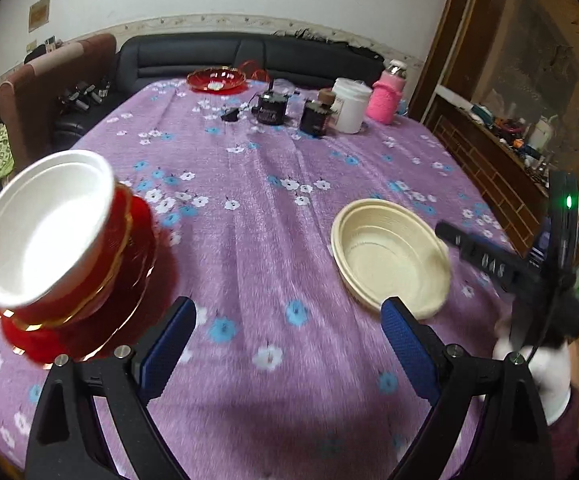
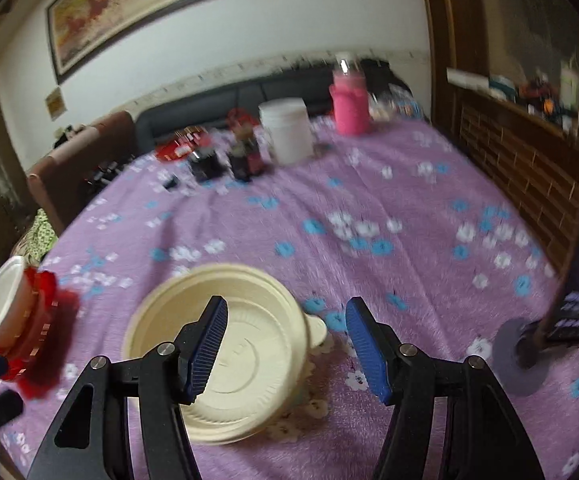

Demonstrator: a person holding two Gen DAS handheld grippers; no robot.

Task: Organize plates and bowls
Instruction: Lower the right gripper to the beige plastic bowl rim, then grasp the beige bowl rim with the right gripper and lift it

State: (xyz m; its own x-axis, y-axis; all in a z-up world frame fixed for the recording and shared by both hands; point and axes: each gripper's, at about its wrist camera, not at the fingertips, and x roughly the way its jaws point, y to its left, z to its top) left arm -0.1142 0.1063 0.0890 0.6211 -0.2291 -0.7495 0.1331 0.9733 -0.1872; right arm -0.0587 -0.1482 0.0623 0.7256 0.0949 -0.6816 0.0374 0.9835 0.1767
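Observation:
A cream bowl (image 1: 391, 254) sits on the purple floral tablecloth (image 1: 257, 216), right of centre. A red bowl with a white inside (image 1: 45, 232) stands on a red plate (image 1: 101, 308) at the left. My left gripper (image 1: 289, 344) is open and empty above the cloth between them. In the right wrist view the cream bowl (image 2: 257, 344) lies just below my open right gripper (image 2: 285, 348), whose left finger is over the bowl's inside. The red bowl stack (image 2: 21, 328) is at the far left. The right gripper also shows in the left wrist view (image 1: 489, 258).
At the far side stand a red glass dish (image 1: 217, 78), dark jars (image 1: 271, 108), a white tub (image 1: 351, 104) and a pink bottle (image 1: 387, 96). A sofa (image 1: 249, 56) lies behind. A wooden cabinet (image 1: 489, 160) is at the right. A dark stand on a grey base (image 2: 529, 352) is near the right.

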